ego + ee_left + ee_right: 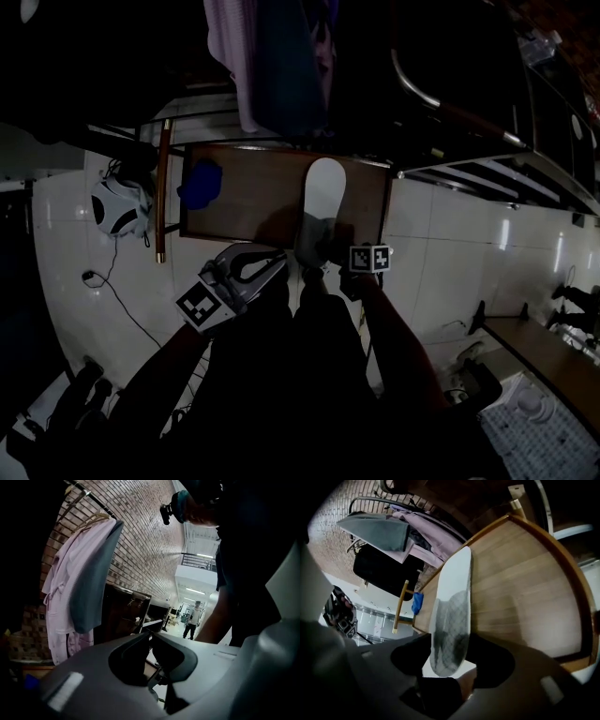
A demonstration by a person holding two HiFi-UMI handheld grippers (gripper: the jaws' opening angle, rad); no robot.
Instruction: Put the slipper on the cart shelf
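Observation:
A white slipper with a grey mesh toe lies lengthwise on the wooden cart shelf, toe toward me. My right gripper is at the shelf's near edge, open, its jaws standing either side of the toe. In the right gripper view the slipper rests flat on the shelf boards, and its toe reaches between the black pads of the right gripper. My left gripper hovers left of the right gripper, just off the shelf's front edge. The left gripper is shut and holds nothing.
A blue object lies at the shelf's left end. Pink and grey garments hang on a rail behind the cart. A wooden pole leans at the cart's left; a black-and-white helmet and a cable lie on the tiled floor.

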